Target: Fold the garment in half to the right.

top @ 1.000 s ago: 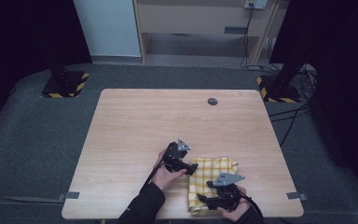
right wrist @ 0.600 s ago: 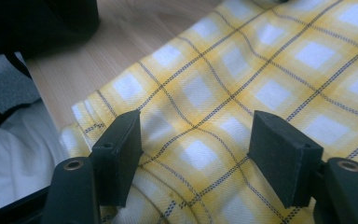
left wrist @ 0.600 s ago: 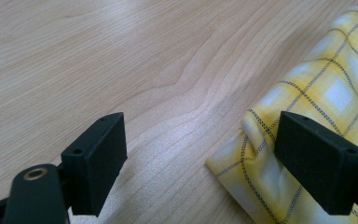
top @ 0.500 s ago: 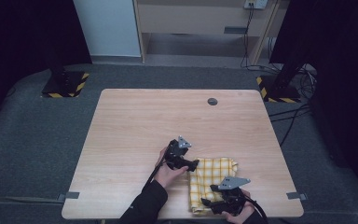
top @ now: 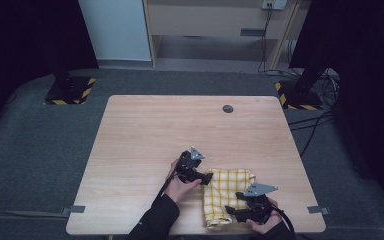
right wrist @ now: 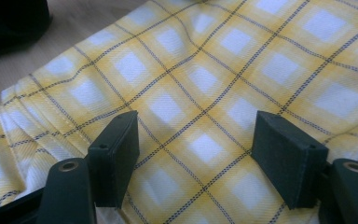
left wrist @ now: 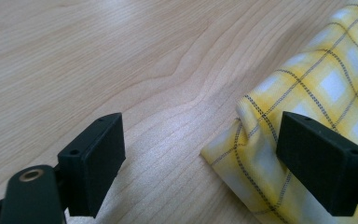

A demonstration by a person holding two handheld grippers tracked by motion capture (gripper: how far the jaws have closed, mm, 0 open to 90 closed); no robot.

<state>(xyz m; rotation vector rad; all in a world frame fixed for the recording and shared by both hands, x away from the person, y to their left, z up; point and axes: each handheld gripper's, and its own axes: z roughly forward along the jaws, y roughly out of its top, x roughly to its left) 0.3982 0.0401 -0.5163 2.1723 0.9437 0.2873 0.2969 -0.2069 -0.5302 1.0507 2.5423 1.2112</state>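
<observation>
A folded yellow checked cloth lies on the wooden table near its front right. My left gripper is at the cloth's left edge, its jaws open. In the left gripper view the cloth's corner lies between them, against the right jaw, with bare wood under the left gripper. My right gripper is low over the cloth's near end. Its jaws are open and have just been opening a little. In the right gripper view the flat cloth spreads beneath the right gripper, with no fold pinched.
A small round grommet sits in the table's far side. Grey tape tabs mark the front corners. Stands with yellow-black bases are on the carpet behind the table. A dark shape is beyond the cloth's far corner.
My right gripper has shifted slightly to the right and toward the table's near edge over the cloth. The left gripper and the cloth have kept still.
</observation>
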